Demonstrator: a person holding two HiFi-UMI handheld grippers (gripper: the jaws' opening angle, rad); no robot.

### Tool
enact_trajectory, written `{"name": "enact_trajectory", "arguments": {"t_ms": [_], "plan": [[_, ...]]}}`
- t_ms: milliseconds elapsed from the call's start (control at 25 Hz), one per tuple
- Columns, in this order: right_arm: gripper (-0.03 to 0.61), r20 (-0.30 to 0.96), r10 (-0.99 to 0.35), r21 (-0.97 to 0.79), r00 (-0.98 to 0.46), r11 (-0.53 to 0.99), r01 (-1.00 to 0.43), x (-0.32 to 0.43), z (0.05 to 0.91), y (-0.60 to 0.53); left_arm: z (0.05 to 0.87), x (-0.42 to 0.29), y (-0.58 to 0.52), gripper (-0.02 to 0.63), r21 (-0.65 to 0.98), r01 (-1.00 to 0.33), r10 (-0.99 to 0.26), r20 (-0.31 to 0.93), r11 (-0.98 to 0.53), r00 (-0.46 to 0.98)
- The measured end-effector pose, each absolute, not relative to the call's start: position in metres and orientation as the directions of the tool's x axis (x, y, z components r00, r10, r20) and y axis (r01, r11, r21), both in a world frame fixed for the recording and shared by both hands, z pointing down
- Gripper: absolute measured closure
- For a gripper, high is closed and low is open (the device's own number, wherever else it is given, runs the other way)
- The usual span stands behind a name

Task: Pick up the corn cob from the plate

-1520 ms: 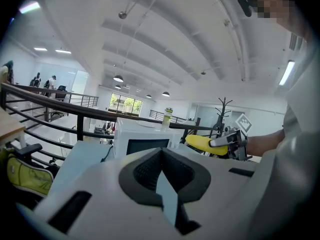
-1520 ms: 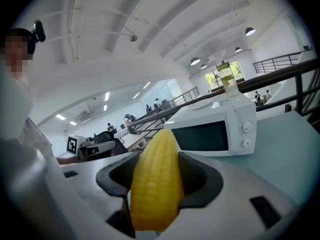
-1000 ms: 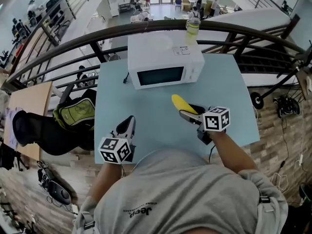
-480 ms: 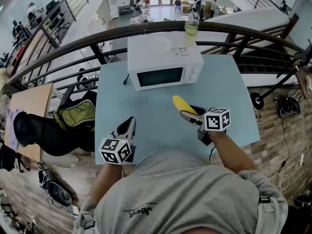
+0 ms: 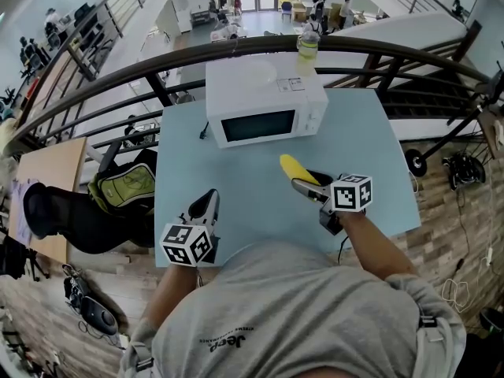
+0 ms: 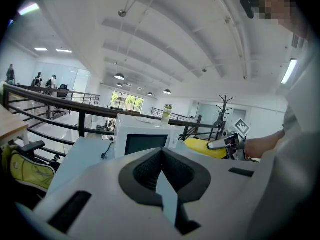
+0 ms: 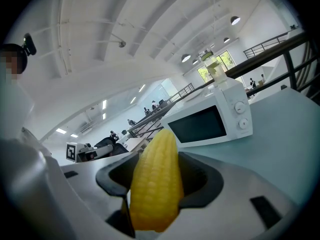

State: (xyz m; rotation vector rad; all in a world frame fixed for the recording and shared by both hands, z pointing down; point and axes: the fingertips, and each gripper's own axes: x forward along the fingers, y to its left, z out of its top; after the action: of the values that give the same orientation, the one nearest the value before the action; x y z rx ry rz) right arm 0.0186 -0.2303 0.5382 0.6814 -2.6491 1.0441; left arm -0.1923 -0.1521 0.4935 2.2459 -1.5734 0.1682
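Corn cob [image 7: 155,184] sat clamped in the right gripper [image 5: 304,183] jaws. Its long axis ran along their pointing line, tip out ahead toward the microwave [image 5: 264,97], apparently clear of the surface [image 5: 236,172]. Left gripper [image 5: 206,204] jaws were closed and empty, well apart to the left. Pickup looked done.

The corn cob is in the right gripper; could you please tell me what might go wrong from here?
The corn cob sticks out well past the right gripper, held by its near end; the rounded surface might slip or pivot and drop onto the table. Its tip points toward the microwave, so a forward move could bump it.
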Motion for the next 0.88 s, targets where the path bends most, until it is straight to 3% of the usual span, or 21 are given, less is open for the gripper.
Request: {"name": "enact_trajectory", "arguments": {"t_ms": [880], "plan": [[0.322,0.366,-0.338,-0.573,-0.867,0.652,-0.496,0.0189,0.5377,-0.2311,0.495,-0.193,-0.153,0.606,0.248,-0.925,-0.879,0.316,-0.288,0.358]]}}
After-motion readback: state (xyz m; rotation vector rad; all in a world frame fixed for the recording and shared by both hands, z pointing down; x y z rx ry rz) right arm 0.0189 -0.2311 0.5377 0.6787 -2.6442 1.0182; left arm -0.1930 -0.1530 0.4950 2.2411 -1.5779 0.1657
